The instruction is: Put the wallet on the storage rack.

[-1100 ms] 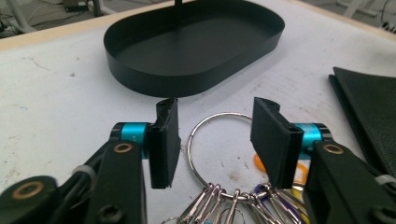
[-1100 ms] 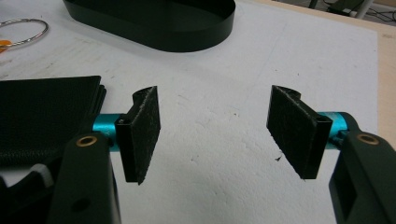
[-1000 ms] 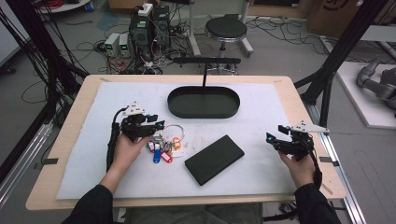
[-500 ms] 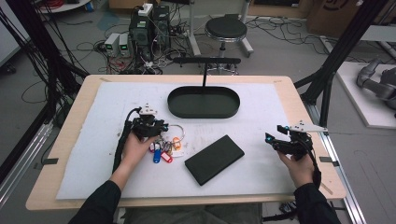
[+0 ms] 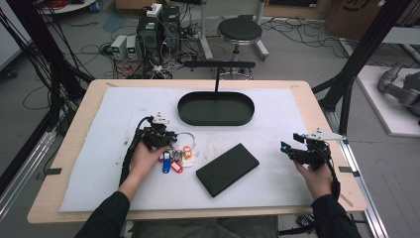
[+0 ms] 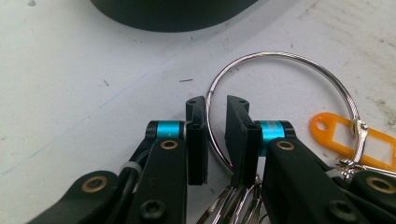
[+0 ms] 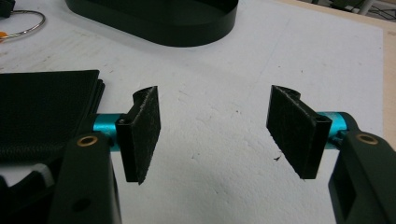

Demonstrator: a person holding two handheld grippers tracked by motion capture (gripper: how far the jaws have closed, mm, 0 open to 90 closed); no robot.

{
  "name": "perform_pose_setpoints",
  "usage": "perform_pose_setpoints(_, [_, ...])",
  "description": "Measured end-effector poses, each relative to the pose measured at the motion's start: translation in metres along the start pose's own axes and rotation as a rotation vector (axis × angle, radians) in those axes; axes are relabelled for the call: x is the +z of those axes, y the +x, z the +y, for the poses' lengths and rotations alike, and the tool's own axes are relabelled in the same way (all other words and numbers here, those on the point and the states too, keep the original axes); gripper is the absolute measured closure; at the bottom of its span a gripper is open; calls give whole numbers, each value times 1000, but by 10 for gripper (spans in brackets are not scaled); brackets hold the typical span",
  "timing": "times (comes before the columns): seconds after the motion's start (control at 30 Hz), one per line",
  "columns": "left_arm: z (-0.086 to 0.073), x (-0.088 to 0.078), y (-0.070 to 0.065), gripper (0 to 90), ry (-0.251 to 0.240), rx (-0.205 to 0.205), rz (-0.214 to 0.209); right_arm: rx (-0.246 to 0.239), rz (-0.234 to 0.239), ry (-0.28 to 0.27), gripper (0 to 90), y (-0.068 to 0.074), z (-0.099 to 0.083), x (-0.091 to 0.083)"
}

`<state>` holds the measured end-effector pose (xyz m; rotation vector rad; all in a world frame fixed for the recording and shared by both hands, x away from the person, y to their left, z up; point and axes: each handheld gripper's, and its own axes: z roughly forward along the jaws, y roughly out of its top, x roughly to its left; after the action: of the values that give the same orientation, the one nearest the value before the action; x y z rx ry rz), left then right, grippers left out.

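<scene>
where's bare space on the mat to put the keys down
Free: the mat's left part beyond the left gripper, and the stretch between tray and right gripper. Crowded: centre front, where keys and black case lie close.

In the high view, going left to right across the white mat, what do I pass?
left gripper → key ring with its coloured tags → black flat case → right gripper. The black oval tray lies farther back, above the middle.
</scene>
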<state>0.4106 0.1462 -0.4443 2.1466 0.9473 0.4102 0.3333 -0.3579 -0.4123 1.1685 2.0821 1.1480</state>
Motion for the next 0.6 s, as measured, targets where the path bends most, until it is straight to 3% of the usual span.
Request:
perform_pose_setpoints(0.1, [-1, 0, -2, 847, -8, 21, 14, -1, 3, 1, 365, 0, 0, 0])
perform_pose_setpoints(0.37, [-1, -1, -4, 862, -17, 25, 26, -9, 3, 2, 365, 0, 0, 0])
perform_pose_setpoints(0.43, [0, -5, -4, 863, -46, 31, 17, -6, 2, 2, 365, 0, 0, 0])
perform_pose_setpoints(0.47, [2, -9, -5, 863, -85, 32, 10, -5, 3, 2, 365, 0, 0, 0])
perform_pose_setpoints(0.5, [2, -9, -5, 863, -85, 32, 10, -5, 3, 2, 365, 0, 0, 0])
perform_pose_setpoints(0.53, [4, -16, -6, 863, -134, 33, 3, -6, 2, 4, 365, 0, 0, 0])
perform_pose_setpoints(0.57, [4, -16, -6, 863, -134, 33, 3, -6, 2, 4, 365, 0, 0, 0])
perform_pose_setpoints(0.6, [6, -23, -8, 863, -172, 48, -3, -5, 3, 3, 365, 0, 0, 0])
